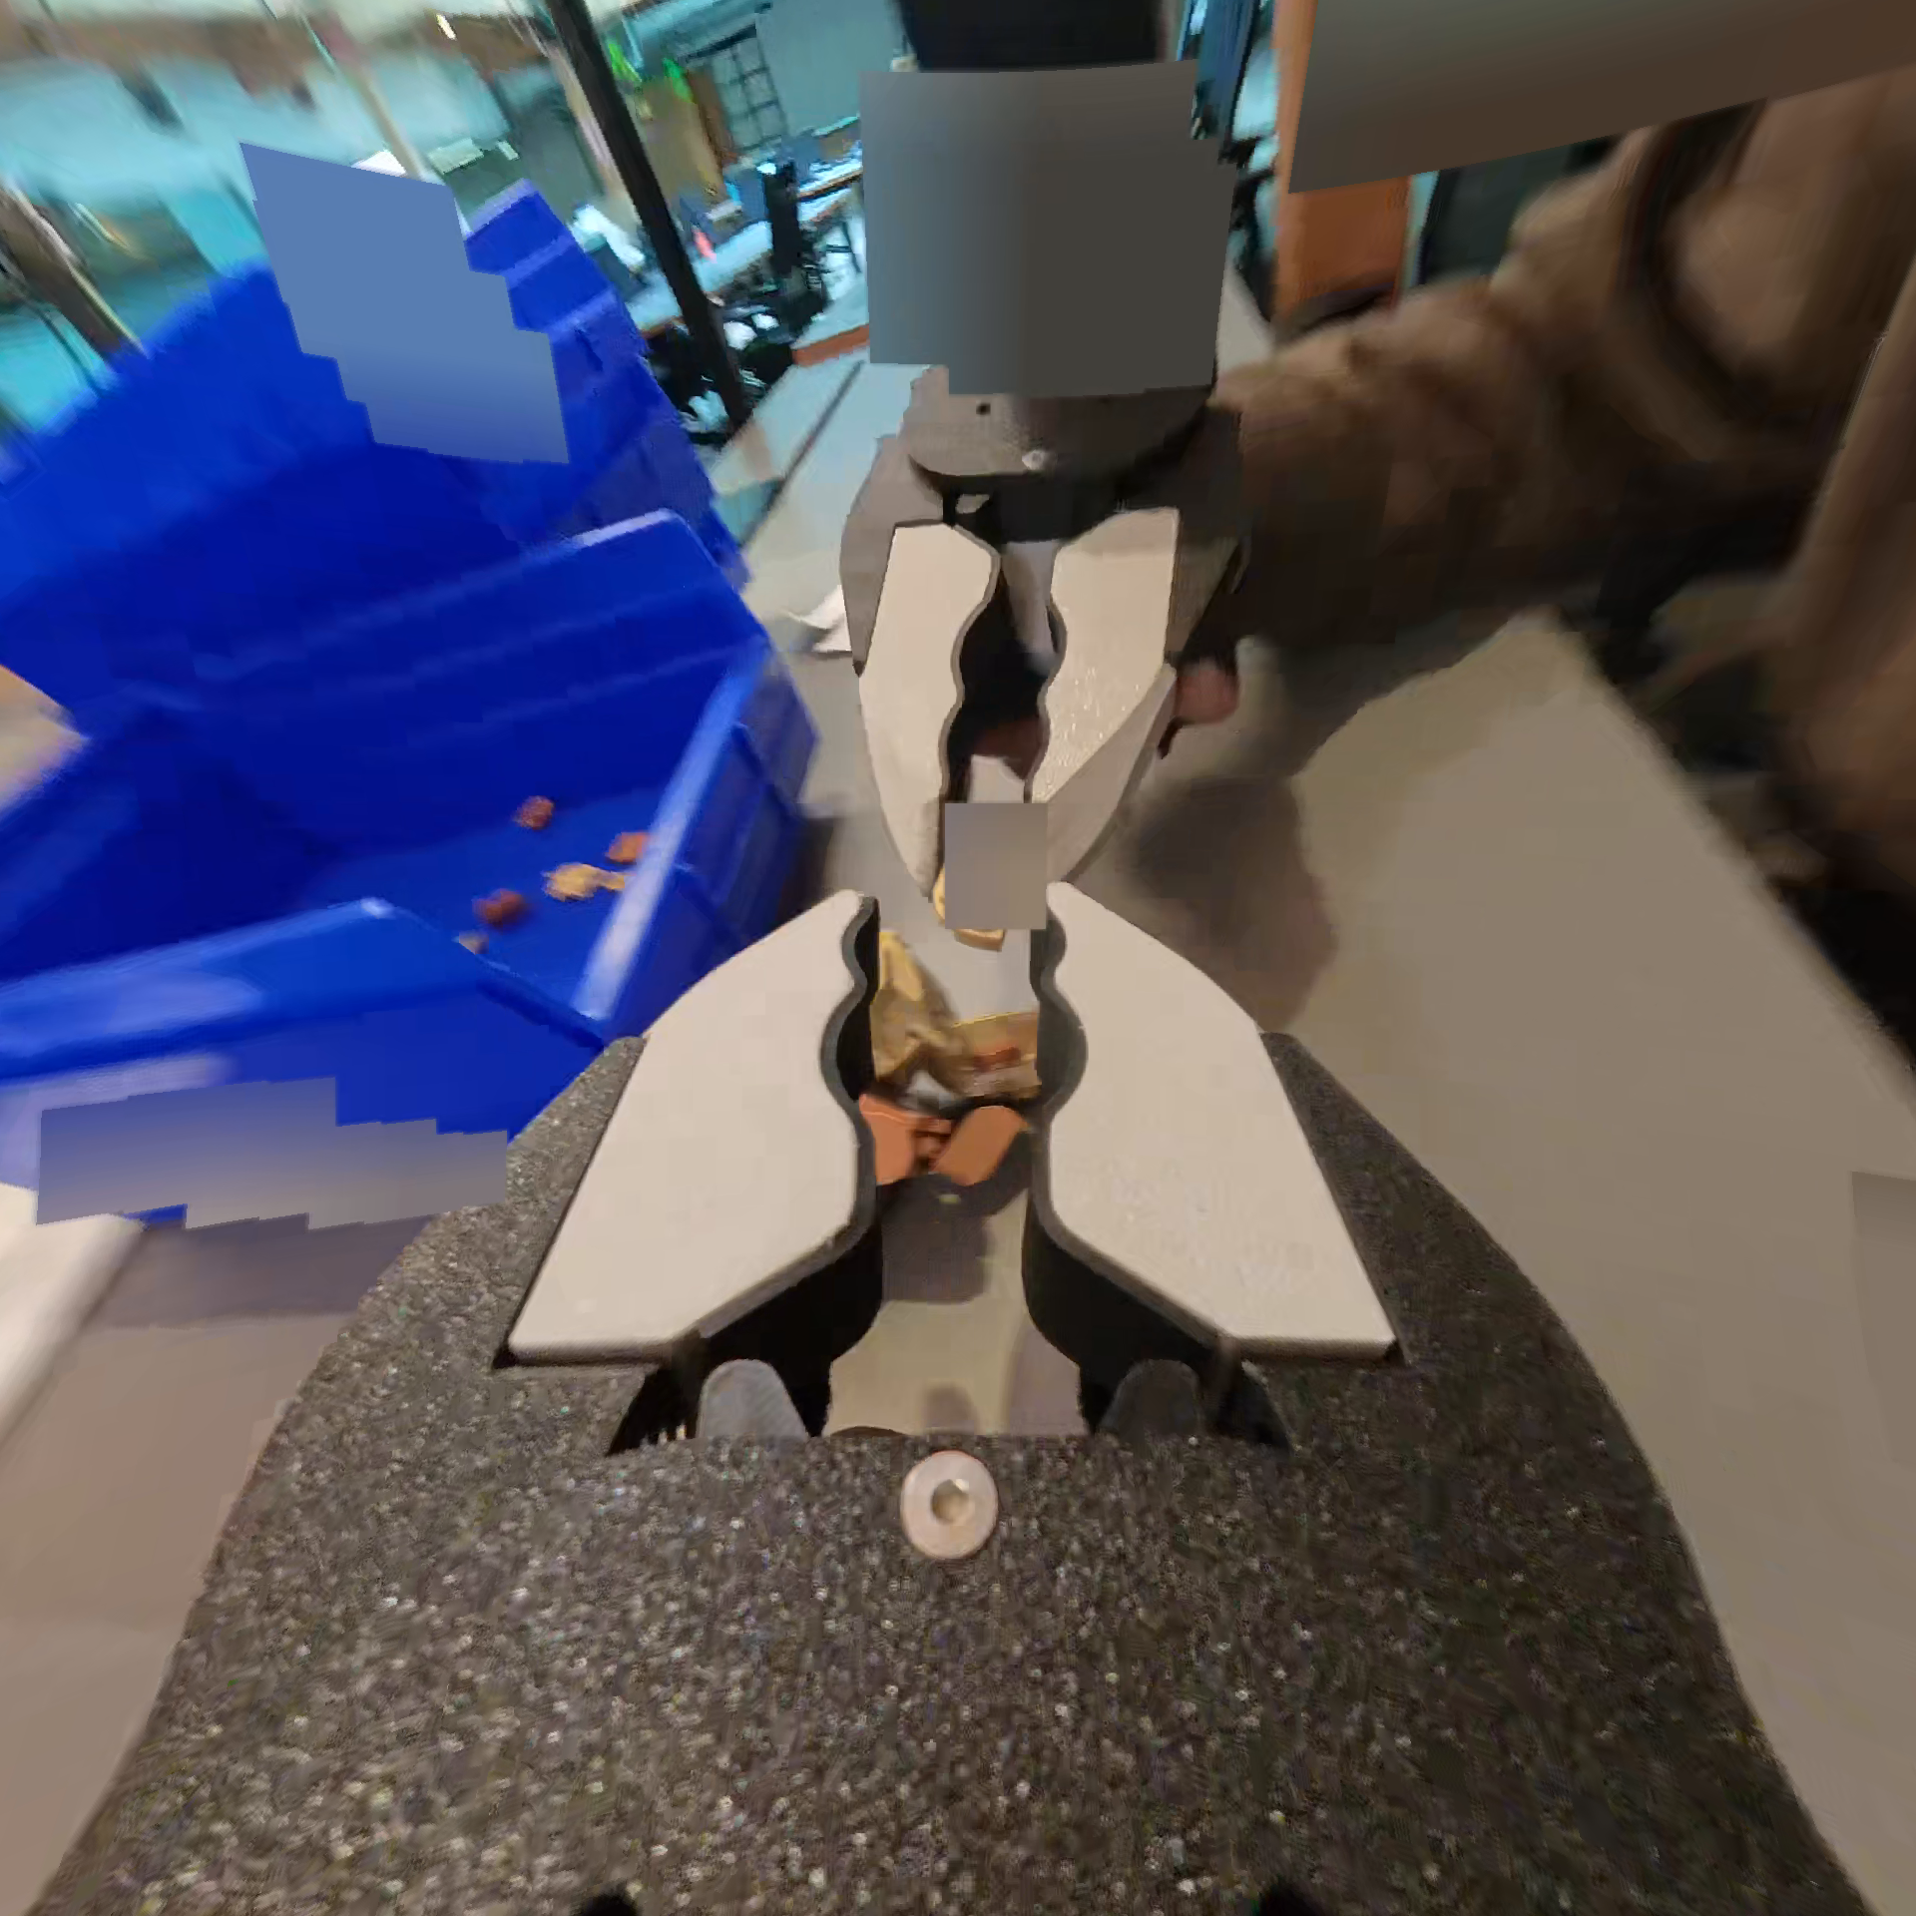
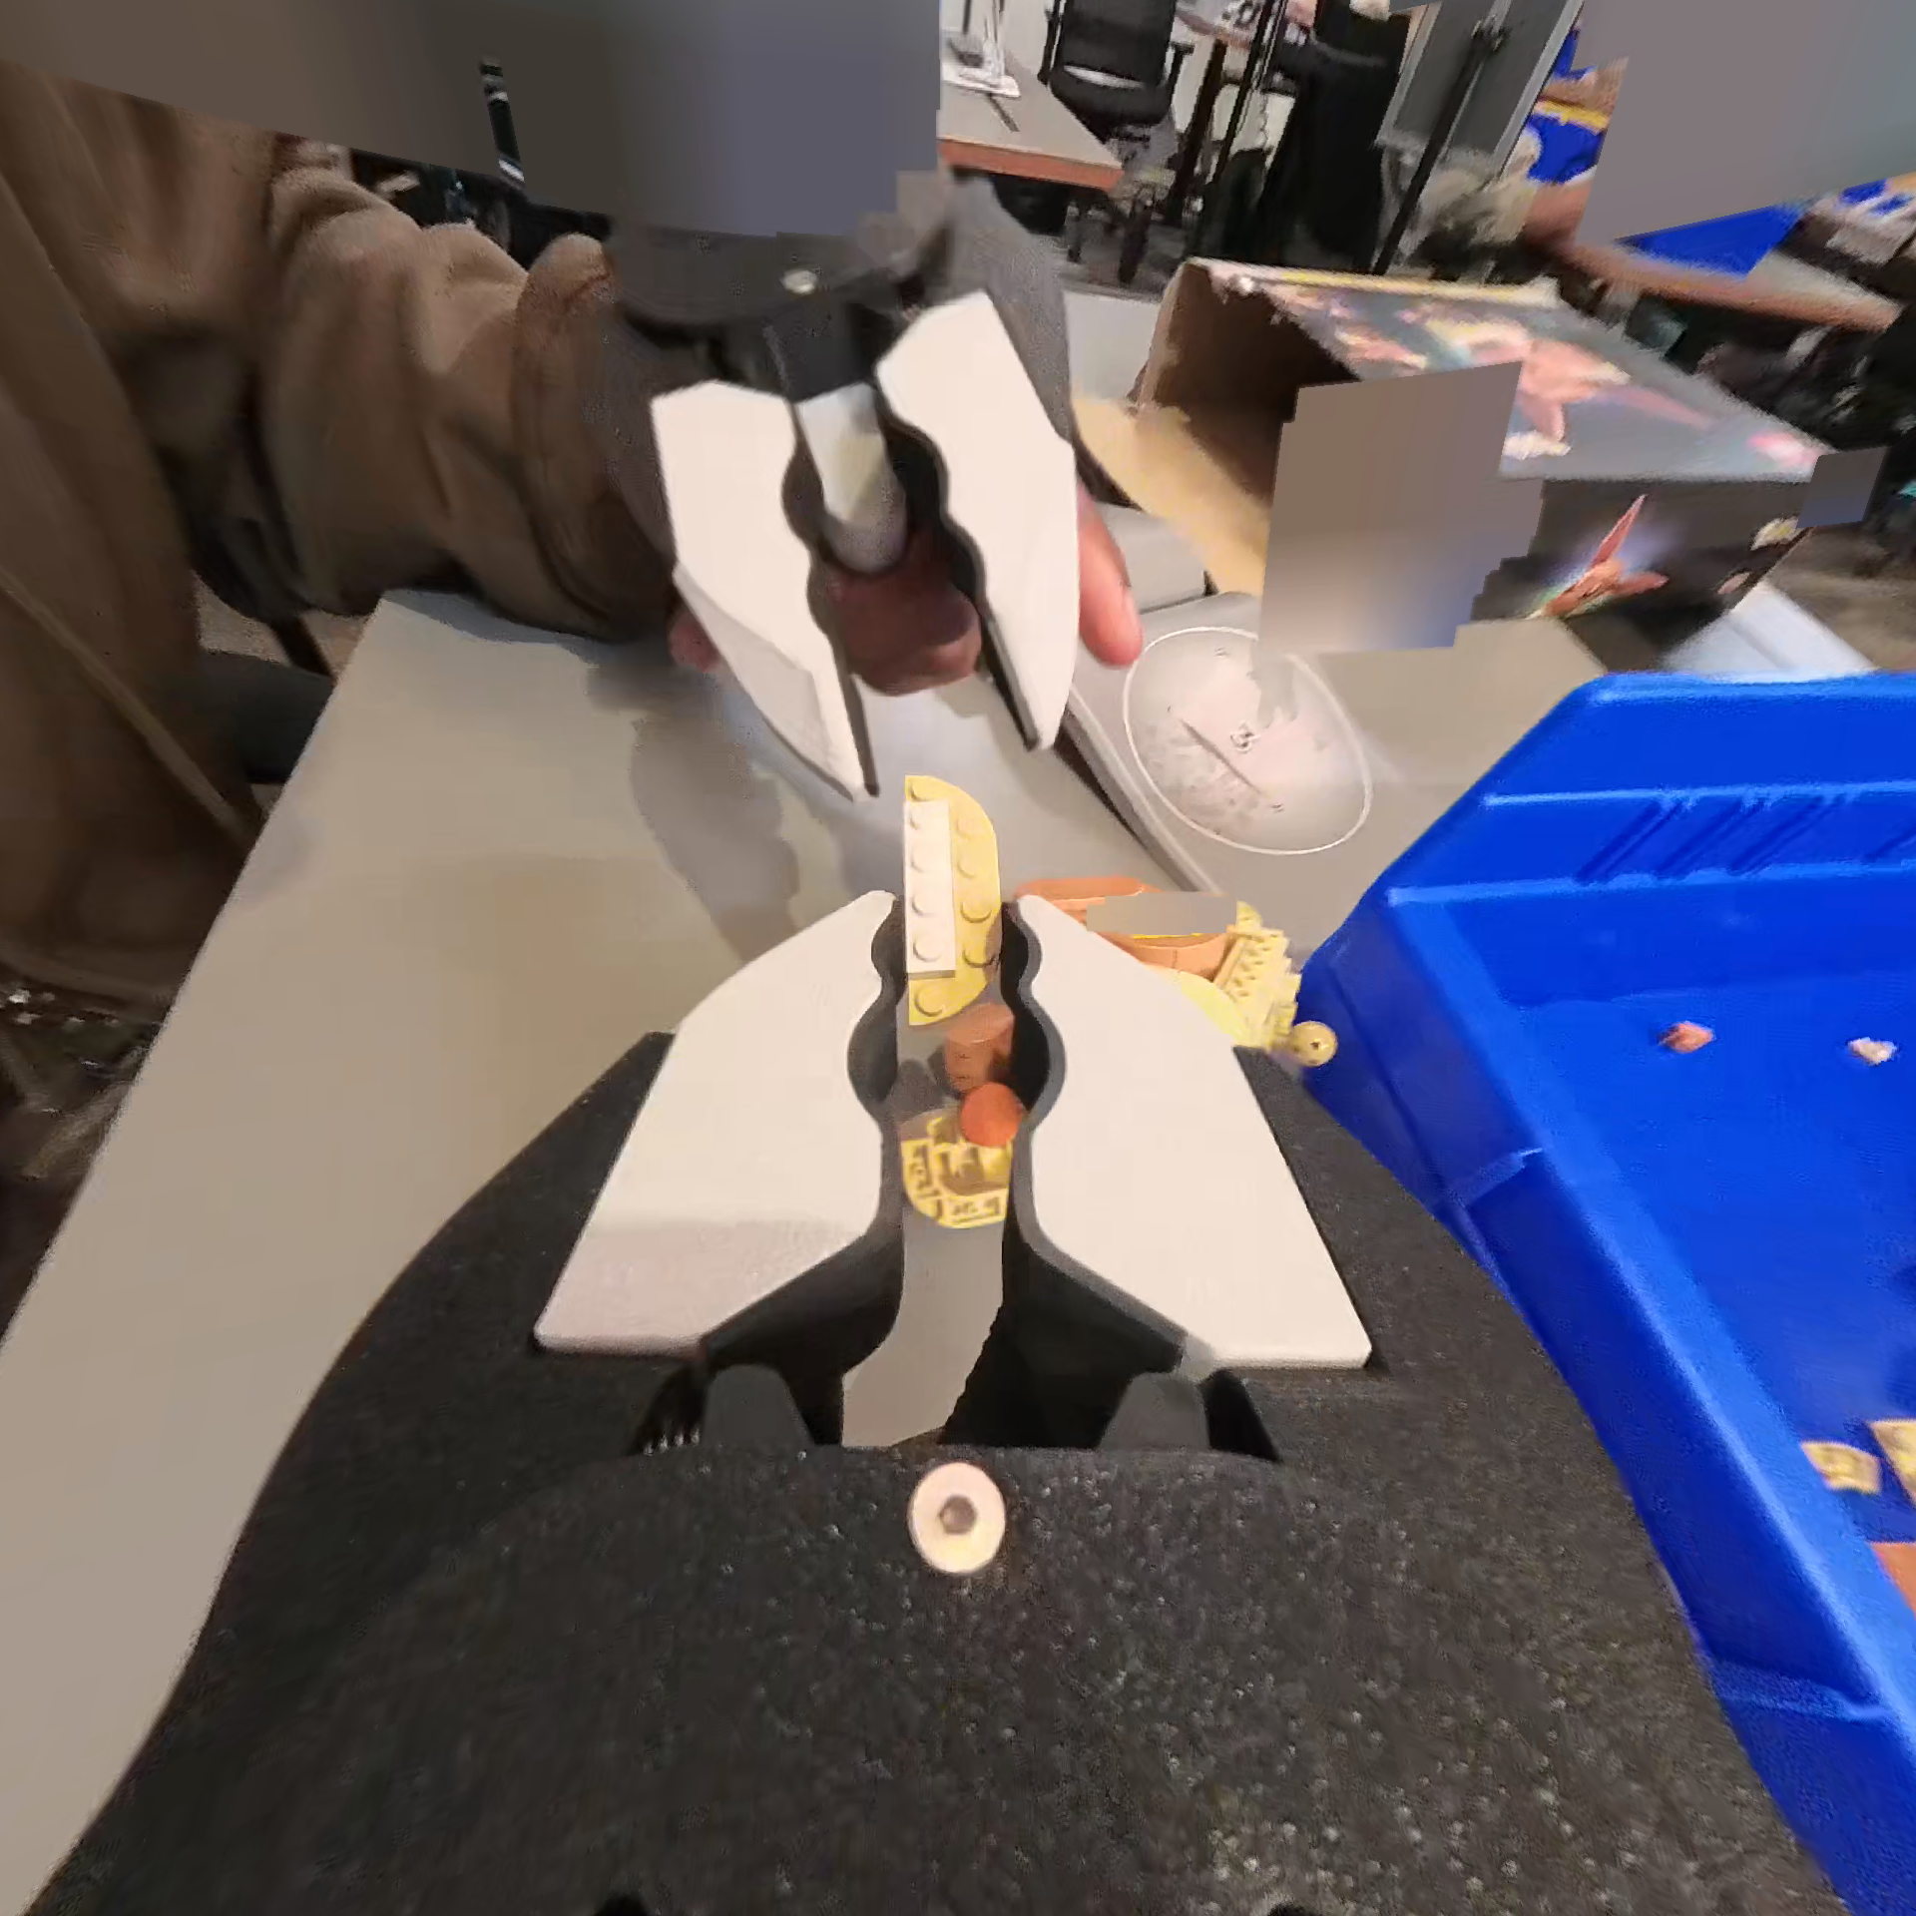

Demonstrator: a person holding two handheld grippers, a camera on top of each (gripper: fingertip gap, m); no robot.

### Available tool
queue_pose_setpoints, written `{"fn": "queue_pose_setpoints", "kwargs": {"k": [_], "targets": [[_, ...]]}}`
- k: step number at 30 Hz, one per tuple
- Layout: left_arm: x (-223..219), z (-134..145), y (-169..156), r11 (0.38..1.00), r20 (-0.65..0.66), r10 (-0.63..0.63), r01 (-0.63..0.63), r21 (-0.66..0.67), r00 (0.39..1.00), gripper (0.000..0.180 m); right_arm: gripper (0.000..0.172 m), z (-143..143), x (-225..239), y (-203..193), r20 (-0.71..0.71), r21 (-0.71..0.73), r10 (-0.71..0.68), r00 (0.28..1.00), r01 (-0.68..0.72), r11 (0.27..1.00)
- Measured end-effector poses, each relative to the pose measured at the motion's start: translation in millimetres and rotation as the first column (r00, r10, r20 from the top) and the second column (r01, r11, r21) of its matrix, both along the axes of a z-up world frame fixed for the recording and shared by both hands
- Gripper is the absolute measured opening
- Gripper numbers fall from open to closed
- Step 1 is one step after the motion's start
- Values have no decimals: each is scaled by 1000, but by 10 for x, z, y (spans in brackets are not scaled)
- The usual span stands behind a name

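Note:
My right gripper (image 2: 954, 910) is shut on a yellow half-round studded plate (image 2: 975, 881) with a white strip plate (image 2: 928, 892) on top. It holds the plate by its edges above the grey table (image 2: 467, 881). The plate's yellow tip shows in the left wrist view (image 1: 980, 938), below the right gripper (image 1: 995, 871). My left gripper (image 1: 959, 897) is open and empty, facing the right one, with its tips just short of the plate's far end; the right wrist view (image 2: 949, 767) shows this too. A small build of tan, yellow and orange bricks (image 2: 1172, 938) lies on the table below both grippers (image 1: 954, 1037).
A blue bin (image 1: 415, 726) with a few small orange and tan pieces stands beside the grippers, and shows in the right wrist view (image 2: 1659, 933). A grey base with a clear round disc (image 2: 1244, 747) and a printed cardboard box (image 2: 1452, 363) lie behind. A person's brown sleeves (image 1: 1555, 415) hold the grippers. The tips of both grippers are at nearly the same place.

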State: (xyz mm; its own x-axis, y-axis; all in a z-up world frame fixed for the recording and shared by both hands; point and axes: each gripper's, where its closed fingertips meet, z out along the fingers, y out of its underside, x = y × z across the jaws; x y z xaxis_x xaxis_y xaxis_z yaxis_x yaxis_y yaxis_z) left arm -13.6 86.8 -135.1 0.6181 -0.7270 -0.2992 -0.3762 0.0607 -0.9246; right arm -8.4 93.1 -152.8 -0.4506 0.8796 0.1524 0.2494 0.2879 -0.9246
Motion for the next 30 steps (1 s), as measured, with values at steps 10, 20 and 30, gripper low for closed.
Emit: {"fn": "queue_pose_setpoints", "kwargs": {"k": [10, 20, 30], "targets": [[-44, -140, 130, 881, -535, 334, -54, 471, 776, 14, 17, -23, -40, 16, 101, -132, -61, 993, 74, 988], [-113, -95, 161, 797, -619, 488, -26, 604, 615, 5, 17, 26, -64, -27, 104, -191, -73, 992, 92, 977], [-53, -202, 127, 870, -635, 395, -48, 491, 664, 4, 19, -73, -51, -62, 57, 77, -69, 996, 65, 995]]}}
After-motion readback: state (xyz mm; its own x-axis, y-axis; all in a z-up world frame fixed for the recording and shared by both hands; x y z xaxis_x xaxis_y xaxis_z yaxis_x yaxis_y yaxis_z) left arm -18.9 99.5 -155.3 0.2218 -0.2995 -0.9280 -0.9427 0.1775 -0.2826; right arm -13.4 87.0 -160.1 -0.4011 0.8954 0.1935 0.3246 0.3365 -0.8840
